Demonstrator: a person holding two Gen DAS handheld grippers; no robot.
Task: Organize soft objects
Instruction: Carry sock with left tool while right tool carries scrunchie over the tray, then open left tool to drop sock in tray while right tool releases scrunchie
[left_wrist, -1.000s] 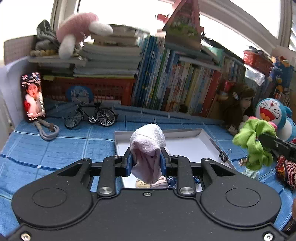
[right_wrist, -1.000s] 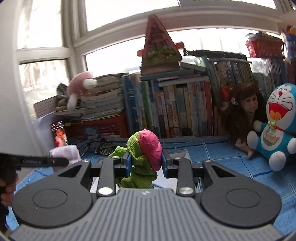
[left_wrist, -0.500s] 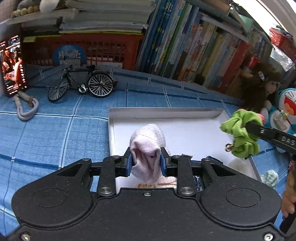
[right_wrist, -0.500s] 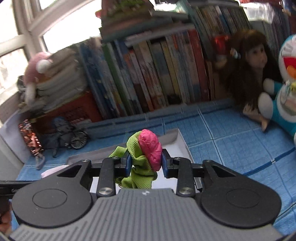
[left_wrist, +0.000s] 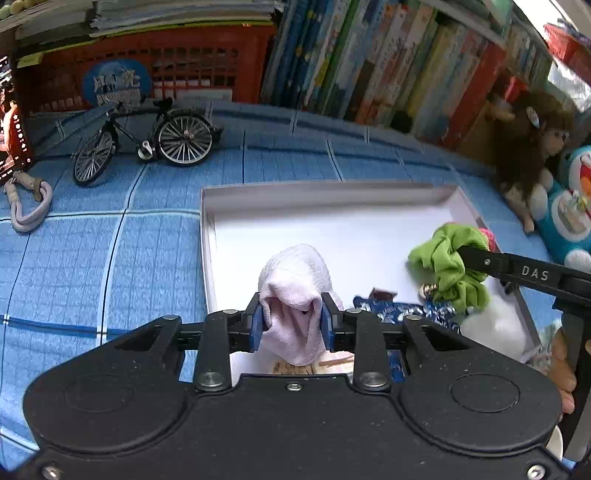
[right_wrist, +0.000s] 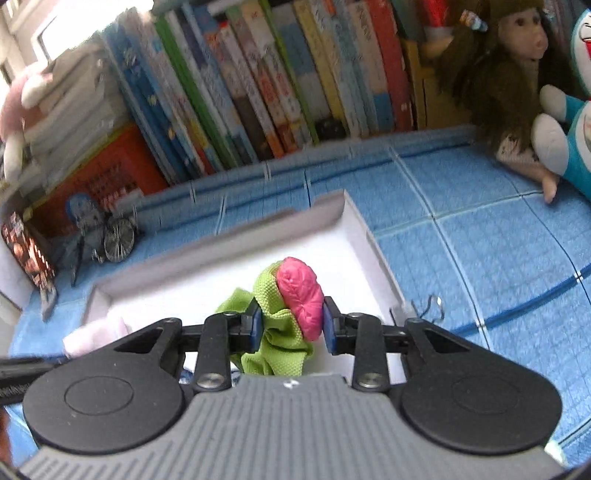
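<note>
The right gripper (right_wrist: 291, 325) clamps a green-and-pink scrunchie (right_wrist: 291, 314) above the white tray (right_wrist: 369, 243) on the blue mat (right_wrist: 480, 251), books (right_wrist: 258, 85) standing behind

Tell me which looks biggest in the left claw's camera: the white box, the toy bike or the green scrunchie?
1. white box, clearly the biggest.
2. toy bike.
3. green scrunchie.
The bike sits farther from the camera than the scrunchie, so those two are hard to compare.
</note>
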